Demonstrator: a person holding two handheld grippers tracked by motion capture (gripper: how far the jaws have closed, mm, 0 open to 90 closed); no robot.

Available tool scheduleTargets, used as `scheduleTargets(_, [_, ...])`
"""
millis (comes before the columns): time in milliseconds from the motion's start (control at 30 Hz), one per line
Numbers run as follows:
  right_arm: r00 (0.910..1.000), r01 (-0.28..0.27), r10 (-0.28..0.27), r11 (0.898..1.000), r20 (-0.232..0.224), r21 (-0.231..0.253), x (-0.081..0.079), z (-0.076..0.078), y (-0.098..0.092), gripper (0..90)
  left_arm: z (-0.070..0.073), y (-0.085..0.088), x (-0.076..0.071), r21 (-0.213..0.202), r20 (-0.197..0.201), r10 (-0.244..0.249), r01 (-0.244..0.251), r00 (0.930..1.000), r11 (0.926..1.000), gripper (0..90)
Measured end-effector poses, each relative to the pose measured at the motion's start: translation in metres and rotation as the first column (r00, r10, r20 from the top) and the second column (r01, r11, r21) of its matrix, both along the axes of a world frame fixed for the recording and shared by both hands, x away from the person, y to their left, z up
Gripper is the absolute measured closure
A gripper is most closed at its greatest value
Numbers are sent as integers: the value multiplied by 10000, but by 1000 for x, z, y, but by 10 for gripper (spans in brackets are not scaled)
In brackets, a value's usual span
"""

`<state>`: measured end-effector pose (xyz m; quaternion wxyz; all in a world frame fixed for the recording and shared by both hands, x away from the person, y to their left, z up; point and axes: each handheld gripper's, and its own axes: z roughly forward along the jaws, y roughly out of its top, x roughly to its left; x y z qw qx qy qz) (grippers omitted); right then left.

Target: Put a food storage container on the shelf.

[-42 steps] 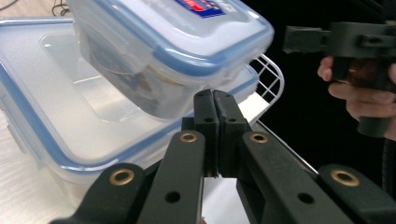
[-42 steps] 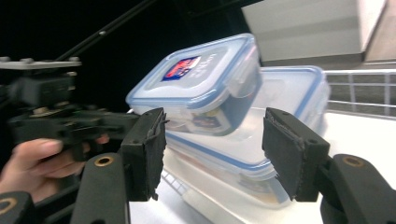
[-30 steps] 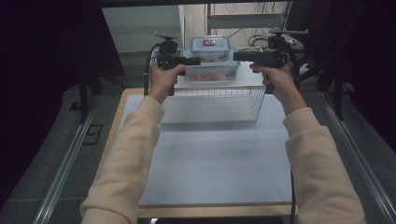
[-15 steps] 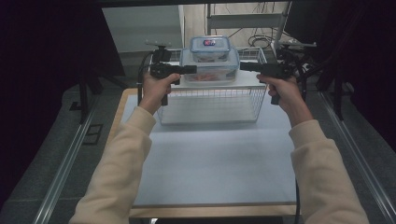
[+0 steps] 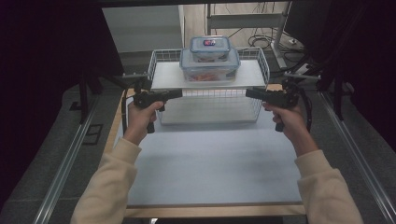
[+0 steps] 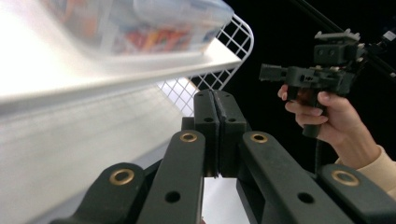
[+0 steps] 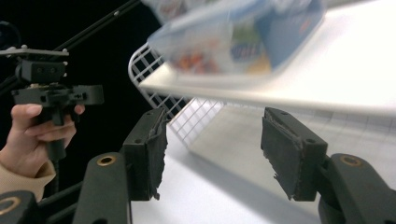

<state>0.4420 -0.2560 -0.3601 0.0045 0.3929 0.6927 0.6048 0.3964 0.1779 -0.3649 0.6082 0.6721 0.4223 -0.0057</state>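
Note:
A white wire basket (image 5: 210,100) stands at the far middle of the table with a white board (image 5: 163,77) laid across its top. On the board sits a large clear container with a blue lid (image 5: 210,69), and a smaller one (image 5: 209,46) is stacked on it. My left gripper (image 5: 180,93) hovers at the basket's left front corner, pointing right, jaws shut and empty (image 6: 215,95). At the right front corner my right gripper (image 5: 247,92) points left, open with nothing between its pads (image 7: 212,135). Both stand below the board's edge (image 6: 140,70), apart from the basket.
A pale blue-grey mat (image 5: 210,163) covers the table in front of the basket, with a wooden edge (image 5: 210,211) nearest me. Metal rails (image 5: 65,163) run along both sides. Dark curtains stand left and right, and cables (image 5: 261,37) lie on the floor behind.
Both hands have come down and toward me, from beside the stacked containers to the basket's front corners, and have spread a little apart. The containers stay on the board.

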Motion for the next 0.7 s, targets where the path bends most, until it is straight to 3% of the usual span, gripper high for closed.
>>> scheduleTargets(100, [10000, -16, 17, 9999, 94, -132, -13, -19, -2, 406, -17, 3, -15, 229, 53, 183, -184, 9998, 9996, 888])
scheduleTargets(267, [9998, -167, 162, 9990, -139, -404, -36, -54, -6, 403, -50, 4, -40, 412, -112, 211, -206, 9997, 9989, 885])
scheduleTargets(433, [9987, -242, 210, 9974, -472, -675, -57, -85, -8, 403, -85, 1, -54, 628, -717, 260, -215, 9971, 9978, 833])
scheduleTargets(533, [9972, -369, 313, 9958, -674, -834, -66, -98, -7, 390, -97, -5, -63, 1096, -627, 623, -552, 9961, 9924, 638])
scheduleTargets(633, [9967, -474, 386, 9910, -718, -1253, -74, -109, -6, 367, -107, -9, -73, 1315, -551, 702, -625, 9960, 9894, 444])
scheduleTargets(700, [9971, -484, 390, 9874, -646, -1508, -77, -116, -5, 365, -116, -12, -76, 1635, -666, 637, -521, 9957, 9852, 377])
